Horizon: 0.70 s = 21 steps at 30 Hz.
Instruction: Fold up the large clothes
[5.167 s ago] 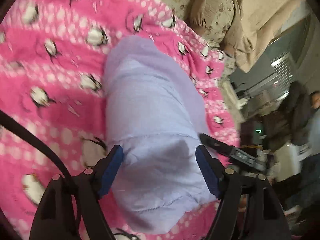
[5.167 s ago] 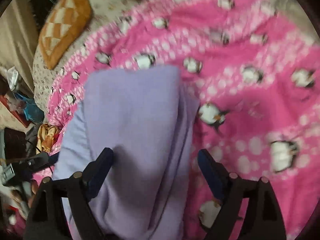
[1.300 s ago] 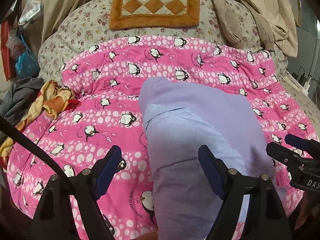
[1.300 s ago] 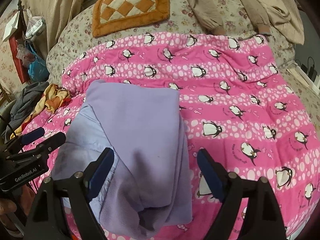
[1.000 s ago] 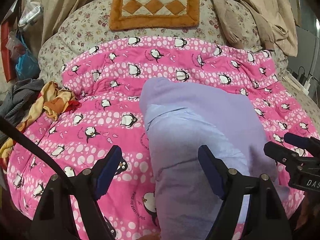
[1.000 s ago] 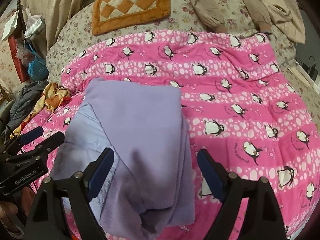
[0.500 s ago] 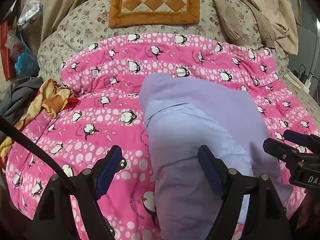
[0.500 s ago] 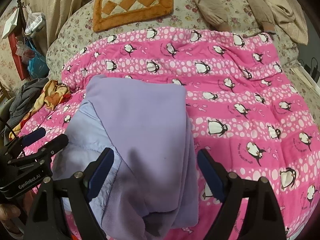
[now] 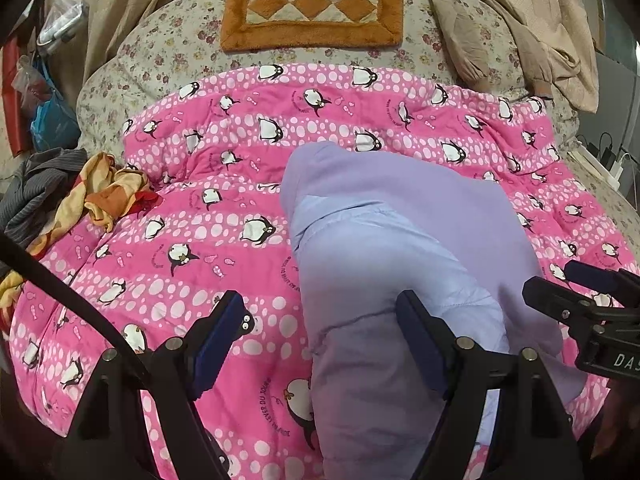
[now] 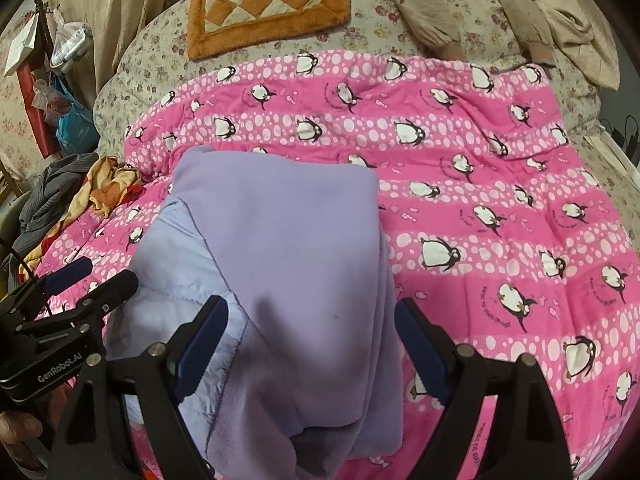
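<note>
Floral bed (image 9: 160,60) carries pink penguin quilt (image 9: 200,248).

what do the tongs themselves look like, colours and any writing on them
Both the left tongs and the right tongs have black angular frames with silver rivets and dark blue pads on the inner finger faces. A black cable crosses the left wrist view. The left tongs' body reads "GenRobot.AI" in white; the right's shows "DAS", cut off.
</note>
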{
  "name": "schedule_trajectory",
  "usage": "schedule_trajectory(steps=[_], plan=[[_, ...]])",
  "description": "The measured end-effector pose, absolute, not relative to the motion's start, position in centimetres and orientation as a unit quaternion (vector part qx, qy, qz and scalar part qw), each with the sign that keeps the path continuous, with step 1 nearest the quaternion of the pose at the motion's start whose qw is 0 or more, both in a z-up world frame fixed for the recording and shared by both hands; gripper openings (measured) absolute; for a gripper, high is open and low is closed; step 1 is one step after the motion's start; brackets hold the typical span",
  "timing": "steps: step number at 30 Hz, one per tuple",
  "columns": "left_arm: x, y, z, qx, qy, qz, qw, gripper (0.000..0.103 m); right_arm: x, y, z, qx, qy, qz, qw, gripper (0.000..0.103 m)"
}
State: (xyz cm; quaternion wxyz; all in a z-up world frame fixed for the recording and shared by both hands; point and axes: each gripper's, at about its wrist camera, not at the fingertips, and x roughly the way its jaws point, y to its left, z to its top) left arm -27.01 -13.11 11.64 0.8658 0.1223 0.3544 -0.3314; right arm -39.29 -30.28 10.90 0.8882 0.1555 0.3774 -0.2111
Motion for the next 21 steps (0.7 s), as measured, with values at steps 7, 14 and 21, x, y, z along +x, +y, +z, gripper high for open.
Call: schedule_trajectory(steps=[7,14,21], plan=[[-26.88,-12.94,11.51,0.12,0.355,-0.332,0.866,0.051,-38.95,-29.95,10.85,0.154,0.379,-0.208,0.888,0.088],[-26.91,-12.92,11.5,0.121,0.356,-0.332,0.865,0.051,-38.85,-29.73,10.78,0.152,0.382,-0.206,0.888,0.088],[-26.94,-12.92,11.43,0.12,0.356,-0.332,0.865,0.051,-38.74,-29.75,10.69,0.151,0.384,-0.203,0.888,0.088]])
